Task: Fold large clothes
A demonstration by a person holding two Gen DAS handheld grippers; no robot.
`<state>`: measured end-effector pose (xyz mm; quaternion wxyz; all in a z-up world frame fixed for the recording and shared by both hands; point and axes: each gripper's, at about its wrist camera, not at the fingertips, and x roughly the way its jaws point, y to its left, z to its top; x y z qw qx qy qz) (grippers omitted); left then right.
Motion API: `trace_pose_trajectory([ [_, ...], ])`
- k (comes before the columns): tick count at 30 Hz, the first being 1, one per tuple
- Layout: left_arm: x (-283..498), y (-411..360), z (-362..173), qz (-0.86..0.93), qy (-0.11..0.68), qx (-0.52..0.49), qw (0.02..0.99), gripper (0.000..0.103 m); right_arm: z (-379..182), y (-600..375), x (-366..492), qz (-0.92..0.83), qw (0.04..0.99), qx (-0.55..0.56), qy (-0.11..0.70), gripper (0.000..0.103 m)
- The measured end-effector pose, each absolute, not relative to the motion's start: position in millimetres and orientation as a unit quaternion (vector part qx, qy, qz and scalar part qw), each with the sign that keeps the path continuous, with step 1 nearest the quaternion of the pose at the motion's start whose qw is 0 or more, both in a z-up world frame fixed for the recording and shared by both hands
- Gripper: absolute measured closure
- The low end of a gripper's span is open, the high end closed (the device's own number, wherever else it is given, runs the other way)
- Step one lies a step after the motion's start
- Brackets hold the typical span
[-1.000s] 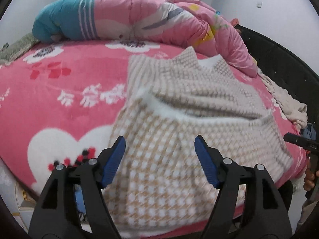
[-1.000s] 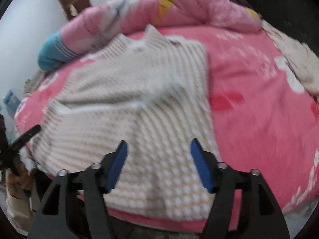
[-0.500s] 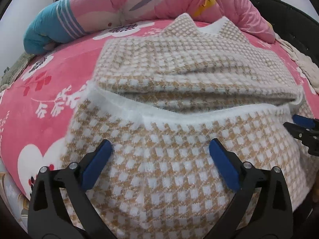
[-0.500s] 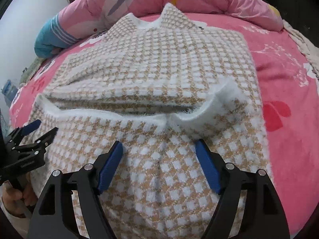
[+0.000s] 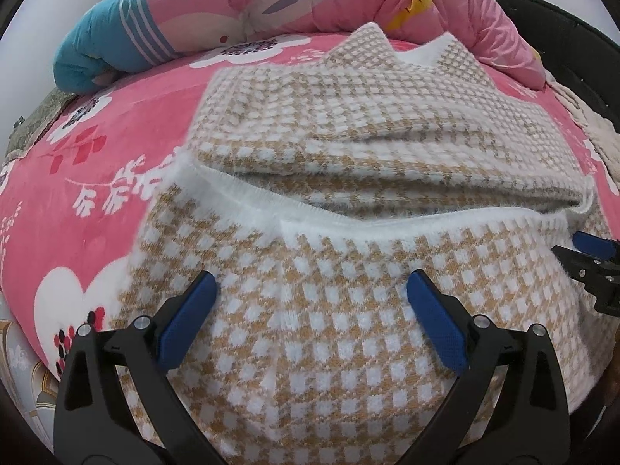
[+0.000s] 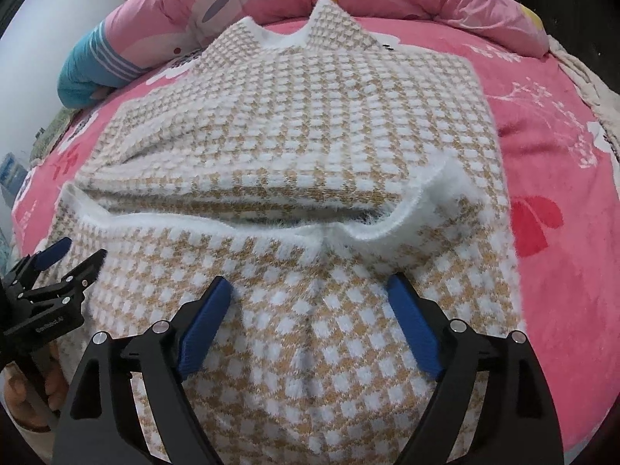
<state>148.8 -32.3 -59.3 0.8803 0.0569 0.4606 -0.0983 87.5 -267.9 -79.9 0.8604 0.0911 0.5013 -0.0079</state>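
**Clerk:** Item one?

**Keeper:** Fuzzy knitted sweater in a tan-and-white check with white fleecy trim (image 5: 348, 333), lying flat on the bed. Lower part folded up over the body; its white hem runs across the middle of the garment. Collar points toward the far end of the bed.

**Clerk:** What is under it?

**Keeper:** Plush pink blanket with white hearts and blossom sprays (image 5: 77, 178), covering the bed.

**Clerk:** Far end?

**Keeper:** Rolled pink quilt with a turquoise, white-striped end (image 5: 240, 11), lying along the head of the bed, just beyond the collar.

**Clerk:** Left tool?

**Keeper:** Left tool, black frame with blue pads (image 5: 310, 290). Jaws stand wide over the folded lower part; they have just been opening. Knit lies beneath and between the pads, none pinched. A hand grips its handle at the left edge of the right wrist view.

**Clerk:** Right tool?

**Keeper:** Right tool, same make (image 6: 310, 292). Jaws spread wide, having just been opening further, above the folded part near the curled right end of the hem. Nothing gripped.

**Clerk:** Other items?

**Keeper:** Cream knitted cloth (image 5: 596, 131), bunched at the bed's right edge, well apart from the sweater.
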Motion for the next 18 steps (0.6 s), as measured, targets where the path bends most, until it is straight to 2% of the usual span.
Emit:
trace_pose_trajectory([
  [18, 145.4, -34.4, -59.6, -0.079, 0.460, 0.054, 0.883, 0.007, -81.3, -268.7, 82.1, -0.004, 0.871, 0.090, 0.483, 0.018],
])
